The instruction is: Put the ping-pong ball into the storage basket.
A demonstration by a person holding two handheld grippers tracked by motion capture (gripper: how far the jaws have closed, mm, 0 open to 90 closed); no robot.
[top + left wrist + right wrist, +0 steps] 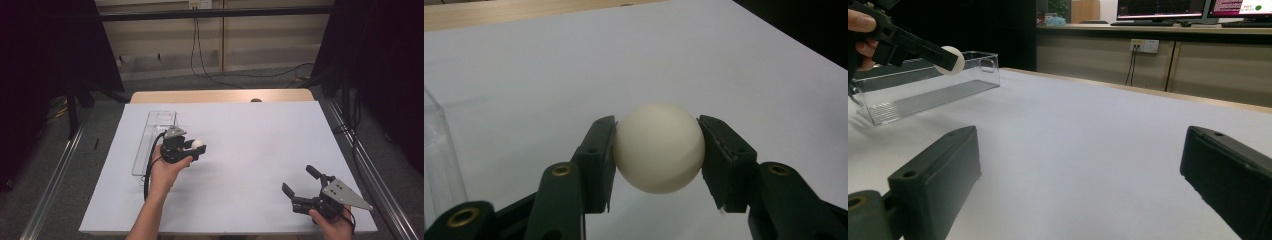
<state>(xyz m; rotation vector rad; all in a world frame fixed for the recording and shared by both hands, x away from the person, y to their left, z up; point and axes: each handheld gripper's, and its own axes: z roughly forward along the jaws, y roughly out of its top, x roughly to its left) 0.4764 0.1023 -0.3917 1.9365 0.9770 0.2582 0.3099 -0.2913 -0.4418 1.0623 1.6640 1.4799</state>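
Note:
A cream-white ball [659, 148] is clamped between the two black jaws of my left gripper [657, 165], whose pads press on both its sides. From above, that gripper [195, 147] hovers over the white table cover with the ball [198, 144] at its tip, just right of a clear plastic tray [150, 145]. In the right gripper view the ball [953, 60] hangs in front of the tray [923, 90]. My right gripper [301, 181] rests at the table's near right corner, jaws spread wide with nothing between them.
White sheet [250, 150] covers the wooden table [220, 96]. Dark curtains stand on both sides. Cables [210, 75] run along the floor behind the table. A metal rail [50, 185] lies on the floor at the left.

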